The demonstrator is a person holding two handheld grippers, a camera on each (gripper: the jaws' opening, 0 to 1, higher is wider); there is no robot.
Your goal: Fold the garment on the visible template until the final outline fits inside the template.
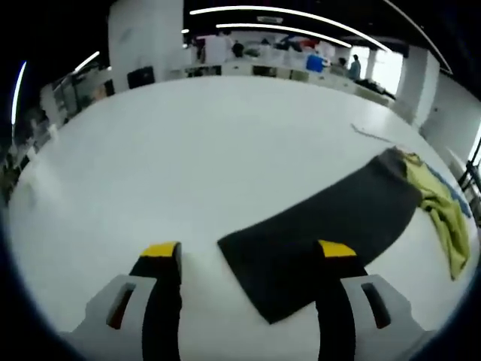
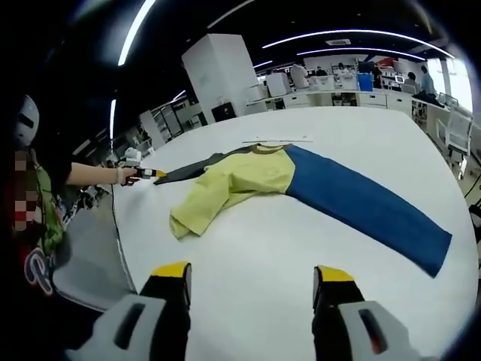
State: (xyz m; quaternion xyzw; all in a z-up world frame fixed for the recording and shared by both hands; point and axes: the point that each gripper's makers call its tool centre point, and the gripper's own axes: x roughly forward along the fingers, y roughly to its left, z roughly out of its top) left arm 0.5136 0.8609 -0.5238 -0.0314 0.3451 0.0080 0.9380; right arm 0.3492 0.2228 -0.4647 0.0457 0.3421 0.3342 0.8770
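Note:
A long garment lies flat on the white table (image 2: pixel 301 248). It has a yellow middle (image 2: pixel 233 184), a blue part (image 2: pixel 361 203) stretching right and a dark grey part (image 2: pixel 192 169) stretching left. In the left gripper view the dark grey part (image 1: pixel 323 226) runs from between my jaws to the crumpled yellow cloth (image 1: pixel 443 210). My left gripper (image 1: pixel 249 252) is open, its right jaw over the grey end. A hand holds this left gripper (image 2: pixel 144 173) at the grey tip in the right gripper view. My right gripper (image 2: pixel 252 272) is open above bare table, short of the garment.
A thin pale strip (image 2: pixel 274 141) lies on the table beyond the garment, also seen as a strip (image 1: pixel 372 134) in the left gripper view. A person (image 2: pixel 37 218) stands at the table's left edge (image 2: pixel 120 233). Desks and shelves fill the room behind.

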